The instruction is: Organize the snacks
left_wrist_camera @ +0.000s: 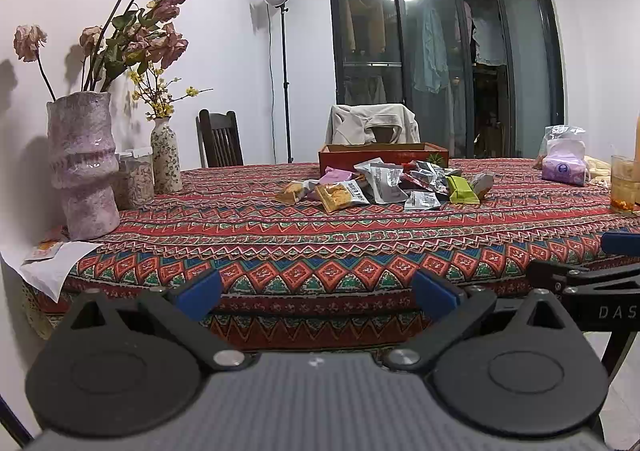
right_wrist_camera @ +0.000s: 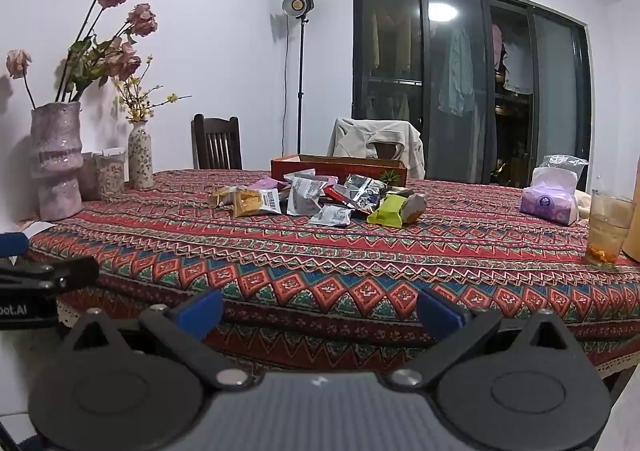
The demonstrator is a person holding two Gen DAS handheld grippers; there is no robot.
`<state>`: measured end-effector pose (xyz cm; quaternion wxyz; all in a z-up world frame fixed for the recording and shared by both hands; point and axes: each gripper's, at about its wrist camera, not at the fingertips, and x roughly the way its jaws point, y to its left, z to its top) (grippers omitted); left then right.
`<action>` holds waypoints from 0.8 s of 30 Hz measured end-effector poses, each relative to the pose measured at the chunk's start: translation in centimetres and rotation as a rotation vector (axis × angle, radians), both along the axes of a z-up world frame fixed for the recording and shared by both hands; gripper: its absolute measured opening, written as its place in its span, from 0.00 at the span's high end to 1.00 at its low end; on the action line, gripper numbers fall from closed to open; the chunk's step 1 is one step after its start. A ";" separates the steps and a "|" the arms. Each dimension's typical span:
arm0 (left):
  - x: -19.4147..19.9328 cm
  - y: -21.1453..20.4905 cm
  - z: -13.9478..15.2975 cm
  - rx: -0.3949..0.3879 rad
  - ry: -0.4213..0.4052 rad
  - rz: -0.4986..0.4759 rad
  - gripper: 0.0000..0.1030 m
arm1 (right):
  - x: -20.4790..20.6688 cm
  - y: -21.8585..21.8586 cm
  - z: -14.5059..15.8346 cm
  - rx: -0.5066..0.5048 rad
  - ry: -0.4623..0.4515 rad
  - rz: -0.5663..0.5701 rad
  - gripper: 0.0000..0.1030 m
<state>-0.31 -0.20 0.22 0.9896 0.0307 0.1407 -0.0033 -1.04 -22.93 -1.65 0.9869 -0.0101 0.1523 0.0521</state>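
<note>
patterned tablecloth (left_wrist_camera: 320,235) on table. snack packets (left_wrist_camera: 384,185) piled just in front of red box (left_wrist_camera: 384,153). left gripper (left_wrist_camera: 316,291) and right gripper (right_wrist_camera: 320,309) wide apart, empty, well short of box.

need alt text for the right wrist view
Open right gripper at the near edge of a patterned table, well short of a snack pile in front of a red box. Vases stand left, a glass right.

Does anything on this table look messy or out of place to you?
Yes: the snack packets lie in a loose heap on the tablecloth, overlapping at odd angles, in front of the red cardboard box rather than in it. At the far left edge, a white paper hangs over the table's side.
</note>
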 end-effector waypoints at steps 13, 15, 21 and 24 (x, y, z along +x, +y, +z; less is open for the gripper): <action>0.0 -0.2 0.2 0.001 -0.007 0.005 0.00 | 0.3 -0.3 0.0 0.006 0.024 -0.015 0.00; 0.0 -0.2 0.3 0.001 -0.013 0.004 0.00 | 0.3 -0.4 0.1 0.006 0.018 -0.017 0.00; 0.0 -0.2 0.7 0.000 -0.026 0.004 0.00 | 0.1 -0.8 0.5 0.006 0.005 -0.032 0.00; 0.0 -0.2 0.8 -0.002 -0.032 0.006 0.00 | 0.1 -0.9 0.6 0.004 0.003 -0.037 0.00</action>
